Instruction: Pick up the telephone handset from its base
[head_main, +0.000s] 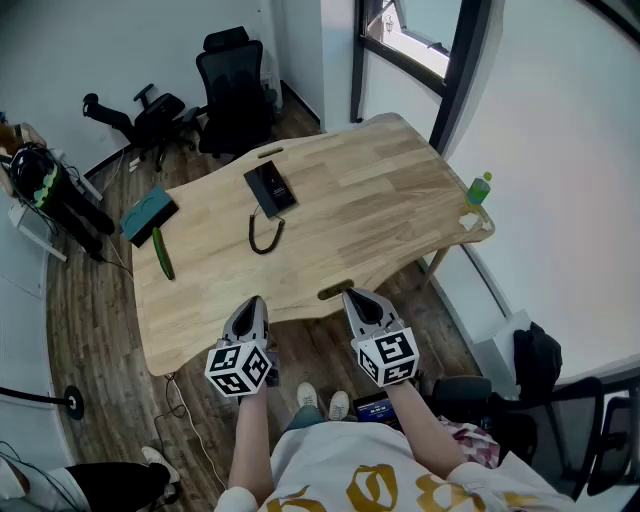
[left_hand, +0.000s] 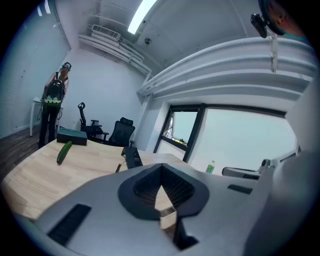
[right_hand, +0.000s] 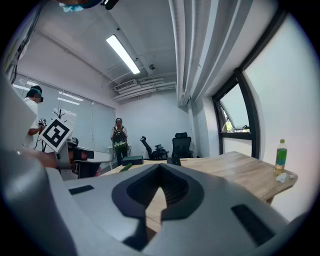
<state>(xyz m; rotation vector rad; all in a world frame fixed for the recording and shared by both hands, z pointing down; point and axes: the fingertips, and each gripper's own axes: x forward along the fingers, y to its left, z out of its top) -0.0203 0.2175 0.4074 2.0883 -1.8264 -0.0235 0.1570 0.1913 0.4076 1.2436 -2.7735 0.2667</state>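
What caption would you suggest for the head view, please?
Shut, empty left gripper and right gripper near the table edge; telephone untouched beyond.

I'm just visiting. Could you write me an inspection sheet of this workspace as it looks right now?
Surface: wooden table, light, with a curved edge.
Job's things: black telephone mid-table, handset seemingly in place, not lifted.
Clutter: cucumber, teal box, green bottle at the right corner.
Grippers: left claw and right claw both shut, empty, at the near edge.
Cables: coiled phone cord in front of the telephone.
Surroundings: office chairs, window.
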